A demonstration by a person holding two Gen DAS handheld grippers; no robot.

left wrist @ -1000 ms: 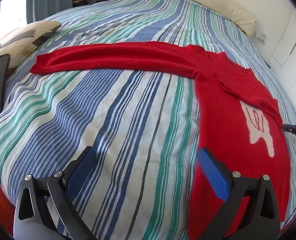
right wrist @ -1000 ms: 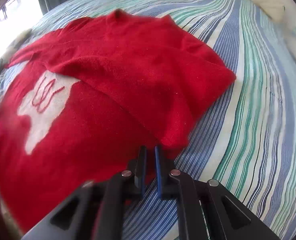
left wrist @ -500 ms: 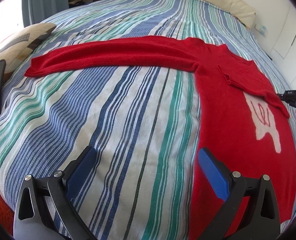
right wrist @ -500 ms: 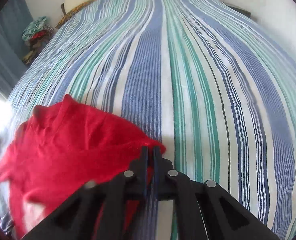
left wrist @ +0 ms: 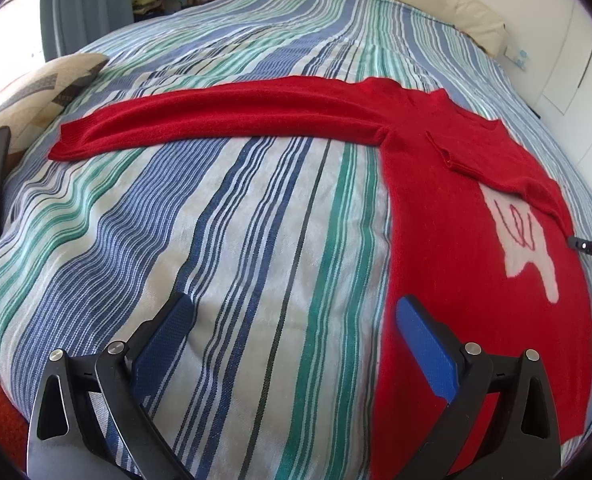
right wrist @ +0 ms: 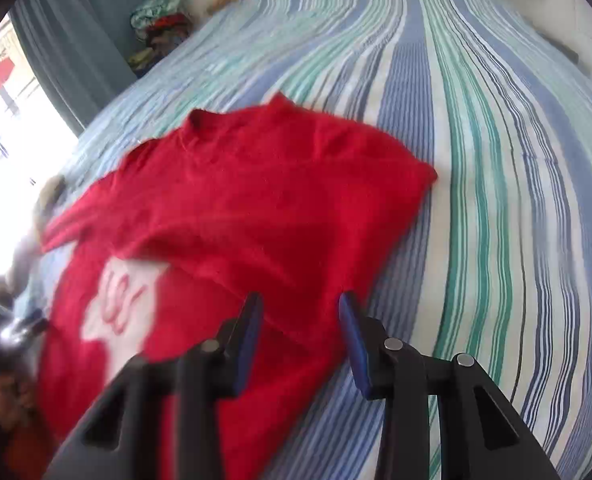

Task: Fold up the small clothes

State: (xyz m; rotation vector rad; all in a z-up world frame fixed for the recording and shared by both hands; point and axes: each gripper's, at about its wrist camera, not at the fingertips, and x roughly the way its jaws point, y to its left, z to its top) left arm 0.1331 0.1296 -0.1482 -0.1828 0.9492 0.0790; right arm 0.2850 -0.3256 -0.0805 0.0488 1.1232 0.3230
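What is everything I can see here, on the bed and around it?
red sweater: one, red with a white motif, spread on the bed, one sleeve stretched out, the other folded across the chest
striped bedspread: one, blue, green and white, covers the bed
patterned cushion: one, beige and grey, at the bed's edge
pile of clothes: one, mixed colours, beyond the bed
curtain: one, grey-blue, by the window
left gripper: one, black with blue pads, open above the bedspread
right gripper: one, black with blue pads, jaws opening over the folded sleeve

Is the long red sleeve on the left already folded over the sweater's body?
No, the sleeve lies stretched straight out across the striped bedspread, away from the sweater's body.
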